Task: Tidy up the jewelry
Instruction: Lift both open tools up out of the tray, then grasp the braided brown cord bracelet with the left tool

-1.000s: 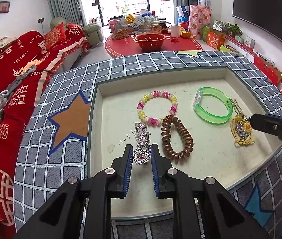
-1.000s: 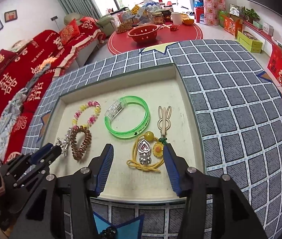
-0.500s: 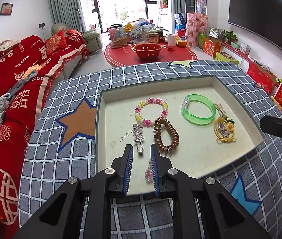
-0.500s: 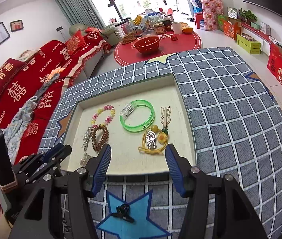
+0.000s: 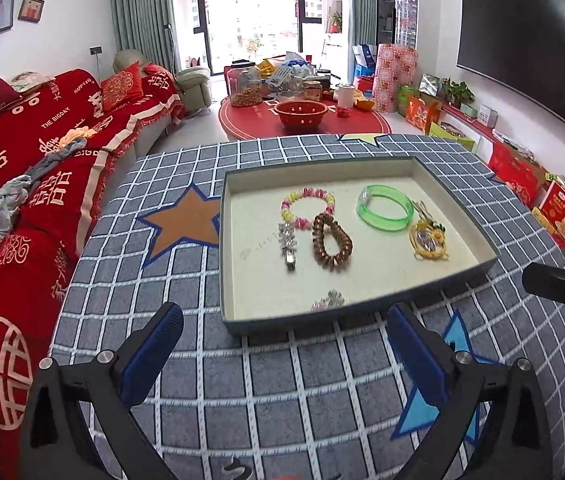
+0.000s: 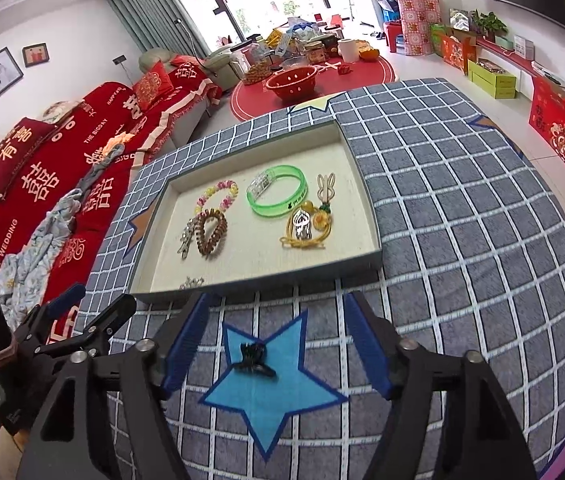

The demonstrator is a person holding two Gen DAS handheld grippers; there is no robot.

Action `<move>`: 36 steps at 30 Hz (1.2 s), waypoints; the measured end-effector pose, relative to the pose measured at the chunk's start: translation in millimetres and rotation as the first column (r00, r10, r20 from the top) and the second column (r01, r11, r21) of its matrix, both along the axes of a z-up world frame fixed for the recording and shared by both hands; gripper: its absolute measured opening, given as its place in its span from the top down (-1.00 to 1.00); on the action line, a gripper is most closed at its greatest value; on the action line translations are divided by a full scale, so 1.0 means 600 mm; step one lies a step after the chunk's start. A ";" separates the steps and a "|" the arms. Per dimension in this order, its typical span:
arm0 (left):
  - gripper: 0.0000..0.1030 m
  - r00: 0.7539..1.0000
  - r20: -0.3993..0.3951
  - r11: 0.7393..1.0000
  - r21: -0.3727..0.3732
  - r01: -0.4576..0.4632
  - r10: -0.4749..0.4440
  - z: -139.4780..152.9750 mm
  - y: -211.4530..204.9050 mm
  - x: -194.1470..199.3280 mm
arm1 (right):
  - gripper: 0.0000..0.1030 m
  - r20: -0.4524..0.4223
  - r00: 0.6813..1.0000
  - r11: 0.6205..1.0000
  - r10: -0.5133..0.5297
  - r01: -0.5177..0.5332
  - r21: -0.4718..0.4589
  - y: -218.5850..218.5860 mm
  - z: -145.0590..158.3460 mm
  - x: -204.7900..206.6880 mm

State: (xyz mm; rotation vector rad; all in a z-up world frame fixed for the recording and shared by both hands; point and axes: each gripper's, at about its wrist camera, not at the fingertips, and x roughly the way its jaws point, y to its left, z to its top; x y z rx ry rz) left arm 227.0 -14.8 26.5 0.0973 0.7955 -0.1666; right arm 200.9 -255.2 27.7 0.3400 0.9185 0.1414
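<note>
Pendant (image 5: 328,300) half hidden behind tray wall (image 5: 306,322).

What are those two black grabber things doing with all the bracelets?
A person holds two grippers and is sorting jewelry into a shallow tray. Both the left gripper and the right gripper are opening and hold nothing. A small silver charm lies near the tray's front edge, and a black hair claw waits outside on a blue star.

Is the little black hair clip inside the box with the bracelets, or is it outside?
Outside. The black hair clip lies on a blue star on the checked cloth, in front of the box, between the right gripper's opening fingers.
</note>
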 end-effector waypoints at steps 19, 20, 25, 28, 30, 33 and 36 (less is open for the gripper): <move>-1.00 0.968 -0.132 0.976 -0.067 0.208 -0.215 -0.057 0.005 -0.192 | -1.00 -0.053 0.999 1.000 0.010 -0.011 -0.021 0.003 -0.037 -0.124; -1.00 0.964 -0.139 0.973 -0.076 0.217 -0.226 -0.060 0.005 -0.202 | -0.99 -0.063 0.998 1.000 0.002 -0.003 -0.013 0.000 -0.042 -0.128; -1.00 0.944 -0.156 0.957 -0.077 0.281 -0.290 -0.069 -0.011 -0.246 | -1.00 -0.085 0.996 1.000 -0.011 0.010 -0.012 -0.008 -0.060 -0.149; -1.00 0.937 -0.163 0.951 -0.061 0.302 -0.308 -0.077 -0.025 -0.260 | -1.00 -0.097 0.995 1.000 -0.011 0.010 -0.015 -0.008 -0.068 -0.157; -1.00 0.935 -0.170 0.950 -0.057 0.307 -0.312 -0.082 -0.033 -0.265 | -1.00 -0.105 0.994 1.000 -0.010 0.008 -0.018 -0.007 -0.071 -0.161; -1.00 0.935 -0.182 0.952 -0.046 0.303 -0.306 -0.091 -0.042 -0.269 | -1.00 -0.112 0.994 0.999 -0.008 0.004 -0.032 -0.004 -0.075 -0.167; -1.00 0.934 -0.191 0.954 -0.041 0.298 -0.300 -0.097 -0.048 -0.272 | -1.00 -0.120 0.993 0.999 -0.007 0.003 -0.035 -0.004 -0.079 -0.169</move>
